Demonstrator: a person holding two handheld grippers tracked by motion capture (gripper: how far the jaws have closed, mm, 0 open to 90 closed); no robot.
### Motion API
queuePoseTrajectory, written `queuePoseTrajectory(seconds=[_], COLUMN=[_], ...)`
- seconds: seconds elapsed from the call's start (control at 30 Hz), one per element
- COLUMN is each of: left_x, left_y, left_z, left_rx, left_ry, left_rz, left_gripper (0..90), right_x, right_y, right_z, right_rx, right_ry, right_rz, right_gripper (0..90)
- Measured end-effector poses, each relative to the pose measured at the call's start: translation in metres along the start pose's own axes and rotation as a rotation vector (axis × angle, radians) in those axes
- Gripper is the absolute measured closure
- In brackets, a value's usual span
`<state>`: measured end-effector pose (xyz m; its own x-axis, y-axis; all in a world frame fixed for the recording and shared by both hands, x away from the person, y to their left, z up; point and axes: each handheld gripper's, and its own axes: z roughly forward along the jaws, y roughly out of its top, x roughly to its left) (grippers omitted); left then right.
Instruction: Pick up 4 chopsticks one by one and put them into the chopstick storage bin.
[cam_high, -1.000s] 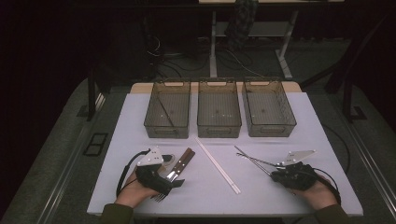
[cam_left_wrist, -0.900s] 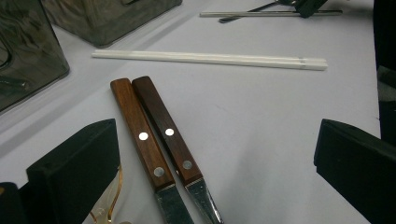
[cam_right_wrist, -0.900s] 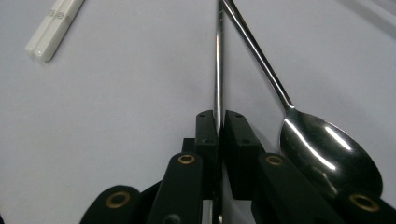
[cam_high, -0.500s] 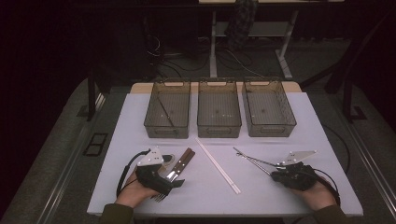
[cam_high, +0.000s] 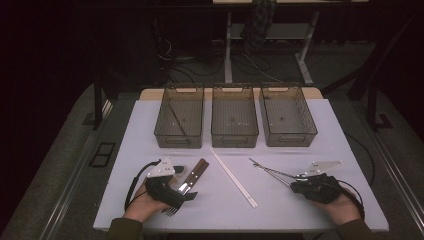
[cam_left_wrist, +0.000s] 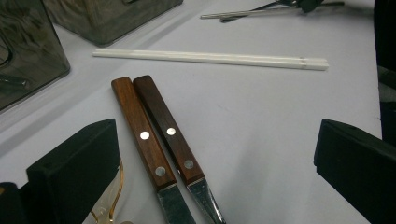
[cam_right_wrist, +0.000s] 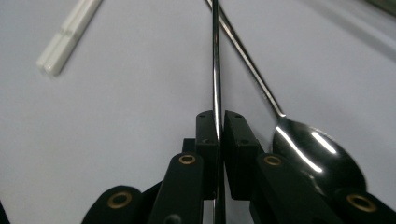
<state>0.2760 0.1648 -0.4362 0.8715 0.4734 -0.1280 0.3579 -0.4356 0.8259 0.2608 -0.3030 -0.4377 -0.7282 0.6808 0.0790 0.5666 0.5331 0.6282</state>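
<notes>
My right gripper (cam_high: 296, 183) (cam_right_wrist: 220, 128) rests at the table's front right, shut on the thin handle of a metal utensil (cam_right_wrist: 215, 60) that runs away up the view. A metal spoon (cam_right_wrist: 317, 154) lies just beside it, crossing that handle farther out; in the high view both slim pieces of cutlery (cam_high: 270, 171) point up and to the left. My left gripper (cam_high: 182, 192) (cam_left_wrist: 215, 163) is at the front left, open, its jaws wide apart either side of two wooden-handled knives (cam_high: 193, 174) (cam_left_wrist: 154, 135) lying side by side. Fork tines (cam_high: 171, 211) stick out below it.
A pair of white chopsticks (cam_high: 232, 176) (cam_left_wrist: 210, 58) (cam_right_wrist: 70, 37) lies diagonally in the middle. Three smoky clear bins (cam_high: 178, 141) (cam_high: 234, 141) (cam_high: 289, 140) stand in a row at the back; the left one holds a thin stick. The table's front edge is close to both hands.
</notes>
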Motion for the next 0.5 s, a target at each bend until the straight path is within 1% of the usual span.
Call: queuePoseTrajectory(seconds=[0.03,0.2,0.27,0.33,0.37,0.5], left_x=[0.0,-0.001,-0.001,0.0,0.0,0.0], left_y=[0.0,0.0,0.0,0.0,0.0,0.001], left_z=[0.0,0.001,0.0,0.0,0.0,0.001], left_rx=[0.001,0.003,0.001,-0.002,-0.002,0.004], left_ry=[-0.001,-0.001,0.0,0.0,0.0,-0.003], left_rz=[-0.001,0.002,0.004,0.001,0.002,0.006], left_gripper=[0.0,0.0,0.0,0.0,0.0,0.0], right_x=[-0.001,-0.003,-0.003,-0.003,-0.003,-0.004], right_y=[0.001,0.002,0.004,0.007,0.008,0.012], right_z=[-0.002,-0.007,-0.009,-0.011,-0.012,-0.012], right_rx=[-0.007,-0.037,-0.057,-0.073,-0.078,-0.096], right_ry=[-0.002,0.02,0.02,0.032,0.03,0.049], right_rz=[0.004,0.007,0.005,0.012,0.008,0.011], right_gripper=[84.9,84.8,84.8,84.9,84.9,84.8])
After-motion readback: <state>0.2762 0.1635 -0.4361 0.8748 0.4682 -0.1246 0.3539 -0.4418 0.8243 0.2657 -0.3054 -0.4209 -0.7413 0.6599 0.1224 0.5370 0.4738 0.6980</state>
